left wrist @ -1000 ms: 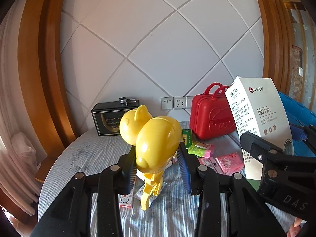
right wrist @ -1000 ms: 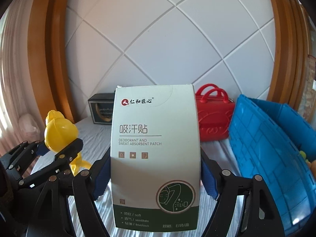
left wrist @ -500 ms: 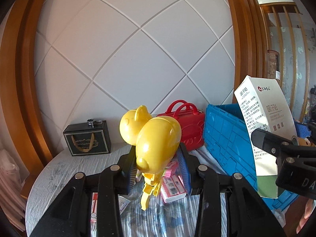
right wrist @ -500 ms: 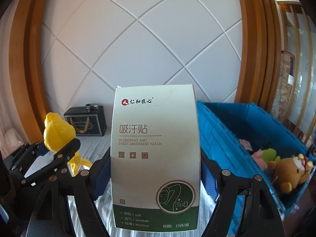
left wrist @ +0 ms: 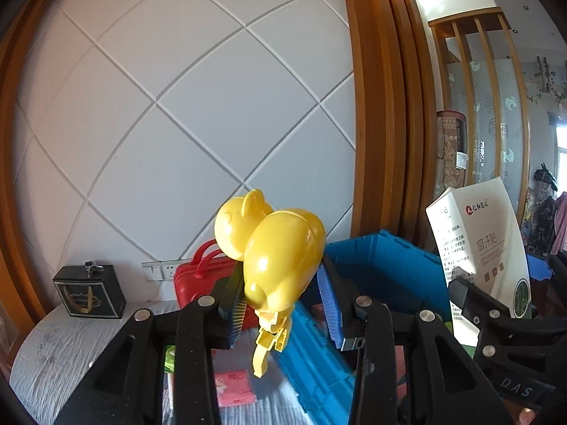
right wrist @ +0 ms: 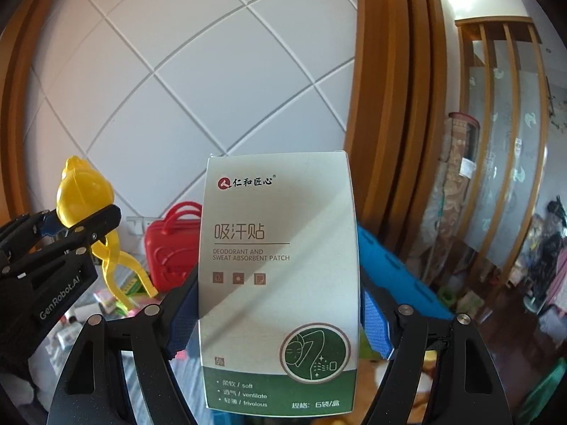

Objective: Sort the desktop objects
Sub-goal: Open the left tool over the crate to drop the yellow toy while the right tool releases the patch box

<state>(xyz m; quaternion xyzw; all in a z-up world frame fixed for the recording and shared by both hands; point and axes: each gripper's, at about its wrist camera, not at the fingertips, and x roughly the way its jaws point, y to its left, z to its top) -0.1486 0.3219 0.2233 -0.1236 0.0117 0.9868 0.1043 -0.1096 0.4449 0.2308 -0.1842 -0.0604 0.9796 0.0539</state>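
Observation:
A yellow bear-shaped plastic toy (left wrist: 283, 258) is clamped upright between the blue pads of my left gripper (left wrist: 283, 304), its handles hanging below. The right wrist view shows the same toy (right wrist: 83, 191) at the left, in the left gripper (right wrist: 76, 223). My right gripper (right wrist: 280, 322) is shut on a white and green box of sweat patches (right wrist: 276, 283), held upright. That box (left wrist: 485, 244) also appears at the right in the left wrist view. A blue plastic bin (left wrist: 382, 265) lies just ahead of and below both grippers; the box hides most of it (right wrist: 397, 276).
A red toy suitcase (left wrist: 193, 279) and a black gift box (left wrist: 88, 295) stand at the back of the cloth-covered table (left wrist: 71, 347), against the white wall. Small packets (left wrist: 234, 386) lie under the left gripper. A wooden pillar (left wrist: 382, 124) rises behind the bin.
Both grippers have swung to the right and risen, still holding the toy and the box. The blue bin has come into view in front of them; the suitcase has slid left.

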